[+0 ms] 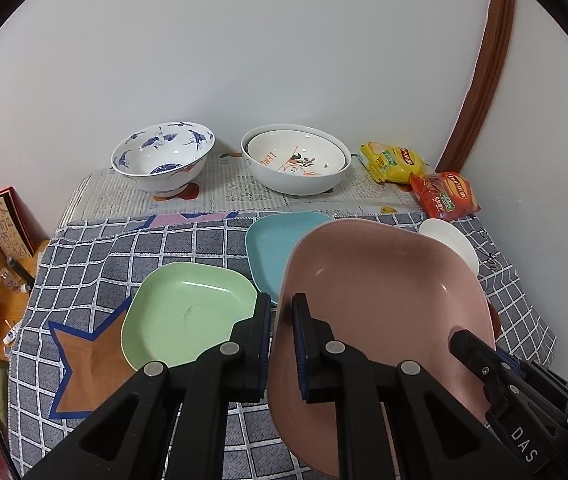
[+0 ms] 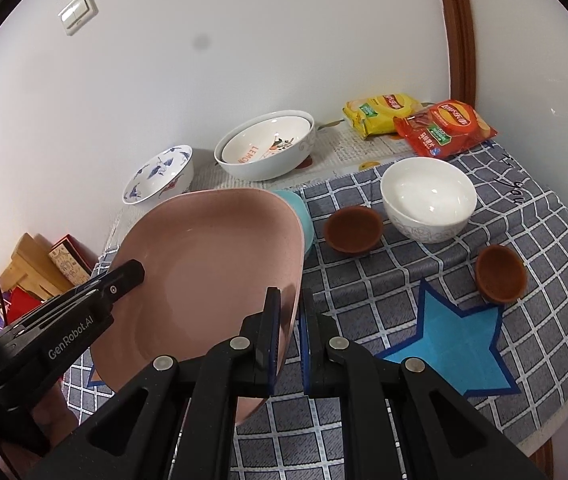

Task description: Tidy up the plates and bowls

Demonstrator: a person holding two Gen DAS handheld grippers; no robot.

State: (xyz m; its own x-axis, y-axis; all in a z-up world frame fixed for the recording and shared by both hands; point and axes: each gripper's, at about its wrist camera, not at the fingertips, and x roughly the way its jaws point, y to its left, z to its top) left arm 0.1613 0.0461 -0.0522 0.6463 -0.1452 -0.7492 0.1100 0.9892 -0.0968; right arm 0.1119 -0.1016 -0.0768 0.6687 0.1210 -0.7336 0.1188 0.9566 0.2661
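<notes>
A pink plate (image 1: 384, 300) (image 2: 204, 272) hangs tilted above the checked cloth, held at opposite rims. My left gripper (image 1: 282, 314) is shut on its left rim, and my right gripper (image 2: 290, 310) is shut on its right rim. Under it lies a blue plate (image 1: 272, 248) (image 2: 304, 216), mostly covered. To the left a green plate (image 1: 188, 312) rests on the cloth. At the back stand a crane-patterned bowl (image 1: 164, 156) (image 2: 160, 176) and two nested white bowls (image 1: 296, 160) (image 2: 268, 148). A plain white bowl (image 2: 428, 200) (image 1: 452, 244) sits right of the plates.
Two small brown bowls (image 2: 354, 228) (image 2: 502, 276) lie on the cloth near the white bowl. Yellow (image 2: 380, 114) and red (image 2: 444, 128) snack bags sit at the back right corner. Boxes and bags (image 1: 4, 220) crowd the floor to the left. A wall bounds the table's far side.
</notes>
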